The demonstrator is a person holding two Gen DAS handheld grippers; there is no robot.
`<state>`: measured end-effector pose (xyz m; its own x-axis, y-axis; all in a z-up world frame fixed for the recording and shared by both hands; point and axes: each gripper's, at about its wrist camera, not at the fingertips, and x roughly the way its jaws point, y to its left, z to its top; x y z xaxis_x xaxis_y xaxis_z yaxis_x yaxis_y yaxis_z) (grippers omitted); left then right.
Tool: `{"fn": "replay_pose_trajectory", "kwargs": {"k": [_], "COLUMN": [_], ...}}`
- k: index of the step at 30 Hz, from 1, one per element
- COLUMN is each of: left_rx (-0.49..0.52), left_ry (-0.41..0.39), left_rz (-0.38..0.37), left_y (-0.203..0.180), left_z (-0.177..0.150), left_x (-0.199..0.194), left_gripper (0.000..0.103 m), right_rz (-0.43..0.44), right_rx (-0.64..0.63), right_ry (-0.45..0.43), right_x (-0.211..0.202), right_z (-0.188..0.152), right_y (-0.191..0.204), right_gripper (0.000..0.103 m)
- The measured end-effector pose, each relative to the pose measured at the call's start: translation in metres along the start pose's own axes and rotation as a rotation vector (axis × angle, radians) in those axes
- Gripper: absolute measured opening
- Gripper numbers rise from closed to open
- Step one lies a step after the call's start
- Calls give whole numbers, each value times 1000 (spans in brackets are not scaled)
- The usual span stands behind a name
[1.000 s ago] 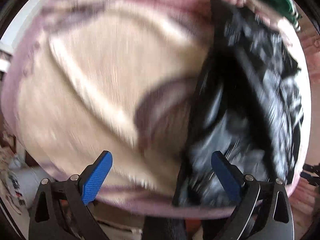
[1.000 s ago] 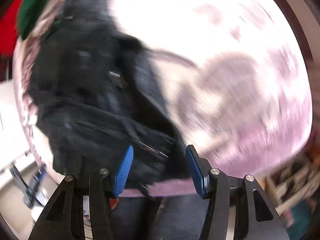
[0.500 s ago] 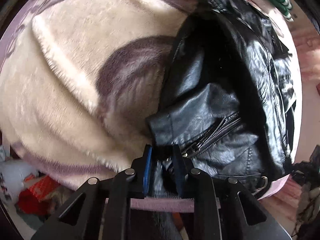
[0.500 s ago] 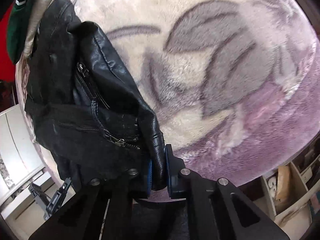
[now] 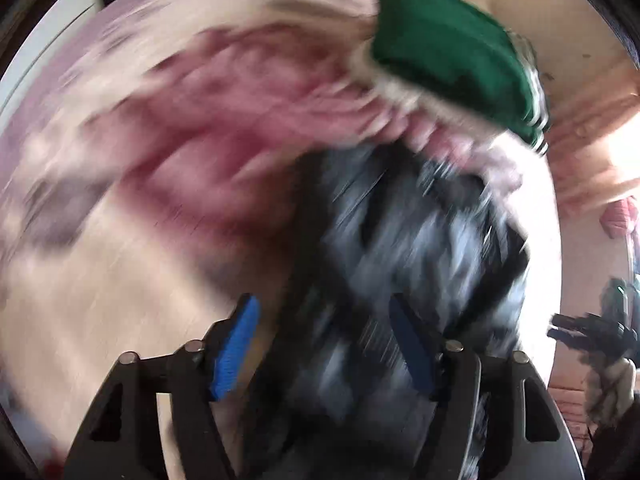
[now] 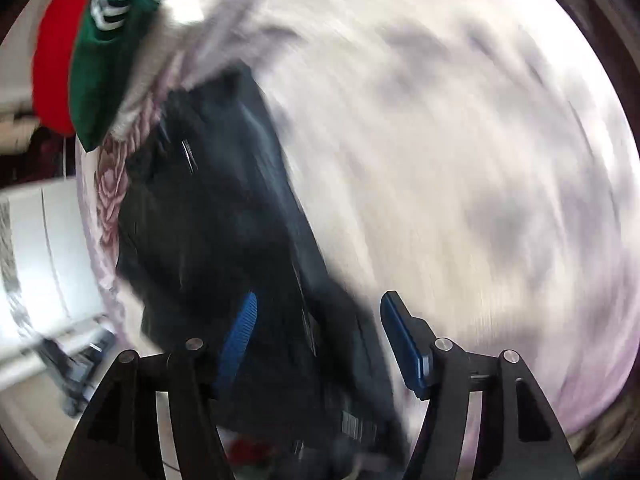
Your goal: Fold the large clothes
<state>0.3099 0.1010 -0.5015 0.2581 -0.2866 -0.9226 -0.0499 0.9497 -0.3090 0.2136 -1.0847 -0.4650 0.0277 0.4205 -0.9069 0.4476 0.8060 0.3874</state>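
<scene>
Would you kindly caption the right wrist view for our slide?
Right gripper, jaws opening, above a black leather jacket on a plush floral blanket.

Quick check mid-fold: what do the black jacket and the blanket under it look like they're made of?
Black jacket: probably leather or faux leather with a smooth, slightly glossy finish; grey-white sheen streaks its surface, though motion blur hides detail. Blanket: likely plush fleece, matte and soft-looking, cream with purple-grey pattern; blur hides the pile.

Both wrist views look steeply down from close above the blanket (image 5: 132, 280), each blurred. They share the black jacket (image 6: 224, 232), right of centre in the left view, and the green garment (image 5: 448, 48) at the far edge.
</scene>
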Motion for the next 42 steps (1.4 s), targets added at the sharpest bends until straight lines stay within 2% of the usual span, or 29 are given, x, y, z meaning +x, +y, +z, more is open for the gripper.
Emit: {"fn": "replay_pose_trajectory", "kwargs": {"k": [3,4,6,8,10,12,14,15,16,17,18,19,20,23,28,32,35,38,42], "left_rx": [76,118,215,302,401,468,461,458,461,476,496,521,536,511,425,344,284,238,150], "left_ry": [9,12,68,153,209,201,191,176,169,179,177,161,144,72,-47,-52,-51,-27,49], "left_rz": [32,66,98,147,211,235,222,211,189,180,192,199,208,207,132,84,60,44,21], "left_y": [-17,-25,-42,-50,-56,-60,-57,-55,-54,-54,-56,-60,-62,-65,-55,-54,-54,-50,-35], "left_z": [55,74,102,111,107,100,99,98,95,90,86,81,77,70,49,31,5,-31,-83], "left_x": [39,58,98,134,162,167,163,158,153,150,145,140,135,111,42,6,-14,-30,-30], "left_gripper": [66,66,66,66,67,68,66,63,41,24,19,10,8,5,4,4,4,3,3], "right_rz": [-36,-40,-62,-119,-152,-209,-235,-230,-210,-176,-148,-144,-130,-94,-21,61,71,68,55], "right_rx": [-138,-173,-265,-328,-398,-470,-489,-508,-531,-542,-541,-547,-536,-472,-461,-401,-405,-406,-391], "right_ry": [-22,-27,-10,22,66,120,135,134,136,150,163,165,167,142,60,26,-2,-7,32], "right_x": [29,39,64,117,136,153,156,153,150,146,140,135,129,110,53,18,-7,-7,0], "right_z": [66,84,123,156,170,178,182,182,180,178,176,173,172,169,148,121,81,35,-31], "right_y": [49,62,92,127,143,154,159,162,164,166,168,168,168,166,157,153,154,160,150], "right_gripper": [74,79,82,82,82,82,80,67,45,33,25,14,11,8,7,7,7,7,7]}}
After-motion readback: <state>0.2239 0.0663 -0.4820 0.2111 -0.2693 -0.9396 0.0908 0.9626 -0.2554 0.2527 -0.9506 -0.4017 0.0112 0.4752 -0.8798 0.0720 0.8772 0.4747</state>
